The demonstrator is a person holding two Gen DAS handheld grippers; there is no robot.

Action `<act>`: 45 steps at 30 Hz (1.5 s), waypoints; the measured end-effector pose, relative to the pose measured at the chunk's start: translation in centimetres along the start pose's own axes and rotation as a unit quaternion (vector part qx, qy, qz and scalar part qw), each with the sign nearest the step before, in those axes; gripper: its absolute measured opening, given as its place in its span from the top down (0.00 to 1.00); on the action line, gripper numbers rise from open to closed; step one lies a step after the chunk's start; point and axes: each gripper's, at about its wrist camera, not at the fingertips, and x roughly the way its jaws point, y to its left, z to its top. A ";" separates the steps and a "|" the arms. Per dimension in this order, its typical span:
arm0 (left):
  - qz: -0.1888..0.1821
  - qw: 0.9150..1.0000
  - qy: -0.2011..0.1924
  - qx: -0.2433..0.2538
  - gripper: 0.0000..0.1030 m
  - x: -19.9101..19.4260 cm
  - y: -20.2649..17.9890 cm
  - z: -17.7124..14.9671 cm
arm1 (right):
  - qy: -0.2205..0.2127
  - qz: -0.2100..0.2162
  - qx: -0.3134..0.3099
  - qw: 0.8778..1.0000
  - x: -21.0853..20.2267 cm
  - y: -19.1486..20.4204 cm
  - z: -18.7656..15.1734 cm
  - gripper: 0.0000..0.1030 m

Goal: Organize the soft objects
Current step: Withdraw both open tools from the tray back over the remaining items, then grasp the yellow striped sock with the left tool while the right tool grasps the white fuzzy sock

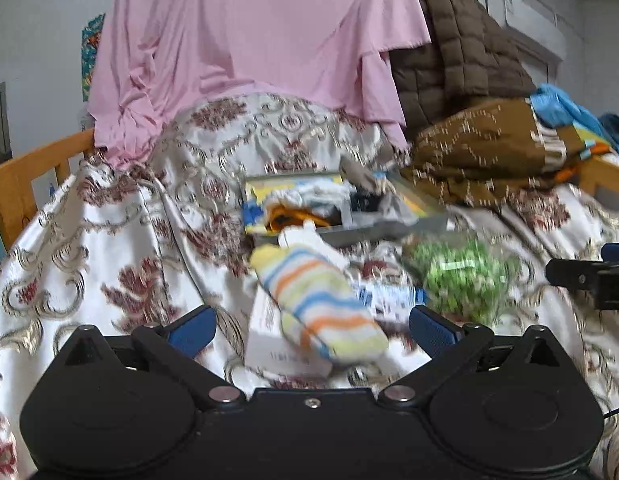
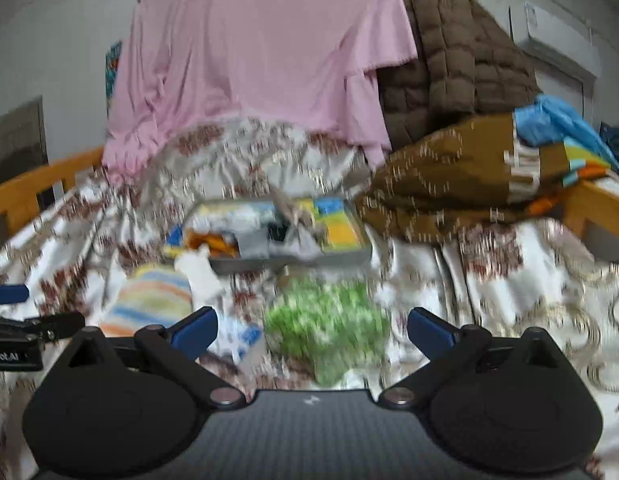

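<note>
A pastel striped sock (image 1: pixel 317 300) lies on the patterned bedspread, just ahead of my open left gripper (image 1: pixel 313 328), between its blue fingertips and not held. A green and white soft bundle (image 1: pixel 461 276) lies to its right. In the right wrist view that green bundle (image 2: pixel 329 324) sits between the fingertips of my open right gripper (image 2: pixel 311 330), and the striped sock (image 2: pixel 153 300) is off to the left. A grey divided organizer box (image 1: pixel 341 208) holding several small fabric items stands behind both; it also shows in the right wrist view (image 2: pixel 277 232).
A white carton (image 1: pixel 277 340) lies under the sock. A pink sheet (image 1: pixel 249 40) and a brown quilted jacket (image 1: pixel 461 48) hang behind. A brown patterned blanket (image 1: pixel 489 152) is piled at right. A wooden bed rail (image 1: pixel 33 168) runs along the left.
</note>
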 end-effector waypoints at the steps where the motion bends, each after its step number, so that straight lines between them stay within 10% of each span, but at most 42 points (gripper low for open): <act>1: -0.002 1.000 0.009 0.004 0.01 0.2 -0.2 -0.3 | 0.010 -0.001 0.000 1.000 0.3 0.0 -0.5 0.00; 14: 0.006 0.997 0.063 0.043 0.01 1.4 -1.0 -2.1 | 0.108 0.032 -0.002 0.994 2.6 0.9 -4.4 0.00; 45: 0.030 0.996 0.051 0.066 0.01 1.7 2.7 -1.6 | 0.129 0.060 -0.017 0.990 4.8 2.9 -4.3 0.00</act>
